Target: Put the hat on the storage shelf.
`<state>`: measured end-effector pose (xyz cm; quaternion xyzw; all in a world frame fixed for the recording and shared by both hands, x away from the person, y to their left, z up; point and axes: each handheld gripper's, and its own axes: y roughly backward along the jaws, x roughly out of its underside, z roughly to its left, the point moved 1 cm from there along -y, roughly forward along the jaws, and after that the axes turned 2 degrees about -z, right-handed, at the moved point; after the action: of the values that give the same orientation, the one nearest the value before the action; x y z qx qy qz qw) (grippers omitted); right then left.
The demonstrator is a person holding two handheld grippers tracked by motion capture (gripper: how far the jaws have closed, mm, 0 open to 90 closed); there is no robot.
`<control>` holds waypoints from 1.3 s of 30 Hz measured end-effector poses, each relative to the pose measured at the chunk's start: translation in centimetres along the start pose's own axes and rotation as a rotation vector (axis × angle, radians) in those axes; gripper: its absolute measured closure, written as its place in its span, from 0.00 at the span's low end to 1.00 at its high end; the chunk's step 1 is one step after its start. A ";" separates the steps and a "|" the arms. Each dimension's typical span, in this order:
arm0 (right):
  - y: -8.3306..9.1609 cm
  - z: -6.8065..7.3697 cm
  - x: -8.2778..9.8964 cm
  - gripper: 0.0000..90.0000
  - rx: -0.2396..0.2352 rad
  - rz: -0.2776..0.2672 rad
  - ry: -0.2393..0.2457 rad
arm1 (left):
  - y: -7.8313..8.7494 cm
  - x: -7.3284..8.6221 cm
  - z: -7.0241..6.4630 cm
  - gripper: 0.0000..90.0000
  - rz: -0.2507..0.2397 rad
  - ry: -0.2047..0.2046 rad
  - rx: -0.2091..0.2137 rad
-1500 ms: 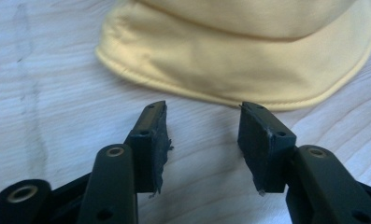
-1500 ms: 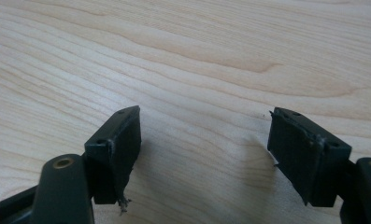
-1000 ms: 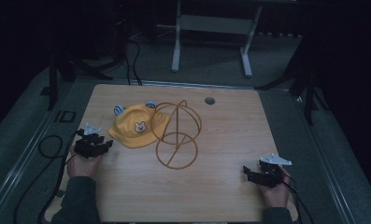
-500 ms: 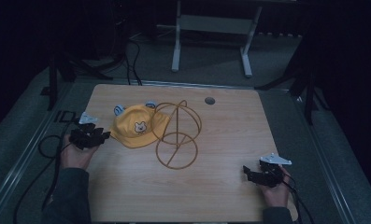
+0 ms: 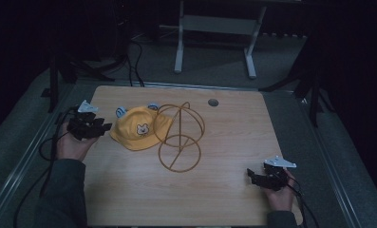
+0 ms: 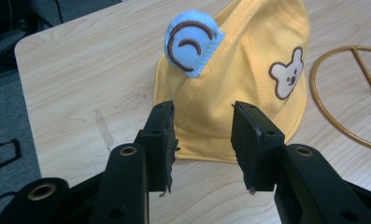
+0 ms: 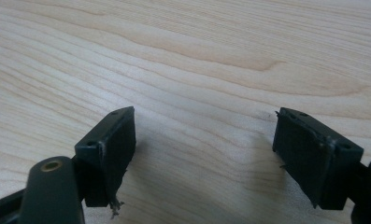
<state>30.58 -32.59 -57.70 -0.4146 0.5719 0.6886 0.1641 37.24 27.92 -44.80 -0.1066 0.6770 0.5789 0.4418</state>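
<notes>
Left gripper [image 5: 102, 127] moved toward yellow hat [image 5: 139, 128], fingers parted, just opening, its view showing bear patch [image 6: 287, 73], right gripper [image 5: 249, 175] spread empty.

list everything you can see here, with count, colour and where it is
hat: 1, yellow with a bear face and blue ears, left half of the table
wire stand: 1, gold, rings and hoops, table centre, against the hat's right side
table: 1, light wood, with a round grey cap near its far edge
white frame: 1, on the floor behind the table
left gripper: 1, black, jaws apart and empty, aimed at the hat's brim
right gripper: 1, black, jaws wide, over bare wood near the right front corner
</notes>
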 end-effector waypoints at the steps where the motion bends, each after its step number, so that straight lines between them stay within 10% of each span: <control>1: 0.0 0.0 0.0 0.24 0.000 0.000 -0.001 | 0.0 -0.2 0.0 0.67 0.005 -0.006 0.002; 39: 0.0 0.0 0.0 0.23 0.002 0.000 -0.001 | -0.1 -5.4 0.0 0.65 0.128 -0.101 0.089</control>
<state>30.58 -32.60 -57.70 -0.4140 0.5724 0.6884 0.1646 40.49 25.94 -40.95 -0.0139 0.6844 0.5799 0.4417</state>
